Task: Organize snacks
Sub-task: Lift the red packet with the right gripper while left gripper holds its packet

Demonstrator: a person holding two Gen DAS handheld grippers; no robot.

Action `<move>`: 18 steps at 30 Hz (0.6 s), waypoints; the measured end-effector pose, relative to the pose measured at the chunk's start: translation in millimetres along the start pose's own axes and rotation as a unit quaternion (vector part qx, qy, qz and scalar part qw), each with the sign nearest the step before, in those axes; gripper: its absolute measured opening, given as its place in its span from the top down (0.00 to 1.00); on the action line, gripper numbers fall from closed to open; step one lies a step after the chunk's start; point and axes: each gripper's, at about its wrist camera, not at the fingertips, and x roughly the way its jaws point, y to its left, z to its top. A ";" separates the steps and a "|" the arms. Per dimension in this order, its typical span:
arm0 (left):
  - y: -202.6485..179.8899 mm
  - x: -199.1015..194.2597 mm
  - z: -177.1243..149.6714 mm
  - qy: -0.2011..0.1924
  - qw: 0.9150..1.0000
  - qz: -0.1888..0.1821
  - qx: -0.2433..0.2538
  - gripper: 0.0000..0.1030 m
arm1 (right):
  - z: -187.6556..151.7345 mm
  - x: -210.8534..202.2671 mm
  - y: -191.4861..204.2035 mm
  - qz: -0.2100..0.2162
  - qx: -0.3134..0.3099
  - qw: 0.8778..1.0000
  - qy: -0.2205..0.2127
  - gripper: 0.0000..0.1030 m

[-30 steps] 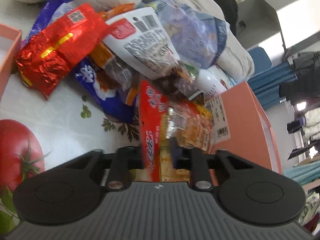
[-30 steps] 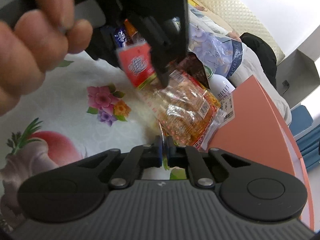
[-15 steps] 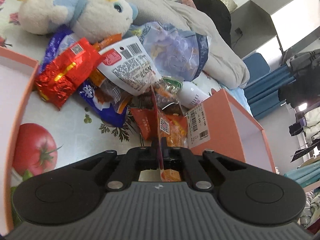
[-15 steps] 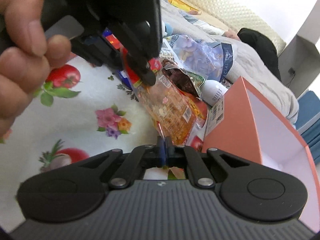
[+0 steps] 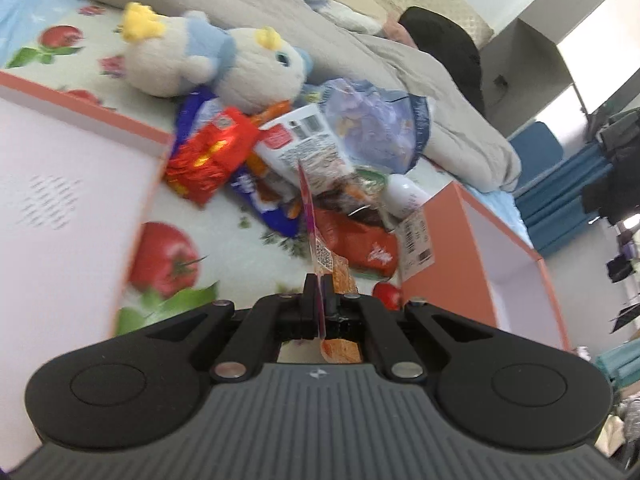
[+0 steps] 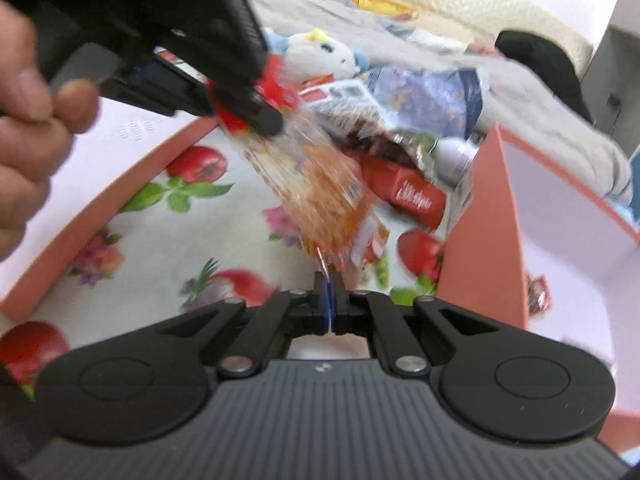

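Lifted higher, both fingers pinch orange snack packet.

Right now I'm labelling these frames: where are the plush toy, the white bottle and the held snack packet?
plush toy point(image 5: 256, 68), left wrist view, its face.
white bottle point(image 5: 404, 196), left wrist view, its body.
held snack packet point(image 6: 320, 188), right wrist view, its clear middle.
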 end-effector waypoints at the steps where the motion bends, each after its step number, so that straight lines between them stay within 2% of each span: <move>1: 1.7 -6.5 -4.9 -0.001 1.000 0.006 0.002 1.00 | -1.5 -2.9 -0.5 0.007 0.008 1.000 0.003 0.97; 6: 10.2 -35.3 -22.5 -0.015 0.999 0.035 -0.009 1.00 | -2.4 -16.2 -8.7 0.033 0.046 0.998 0.005 0.97; 12: 17.2 -68.6 -28.7 -0.043 0.997 0.055 -0.029 1.00 | 4.2 -32.2 -26.2 0.055 0.088 0.995 0.002 0.97; 18: 9.1 -82.2 -36.6 -0.047 0.996 0.066 -0.025 1.00 | 6.1 -38.0 -40.1 0.077 0.120 0.990 0.013 0.97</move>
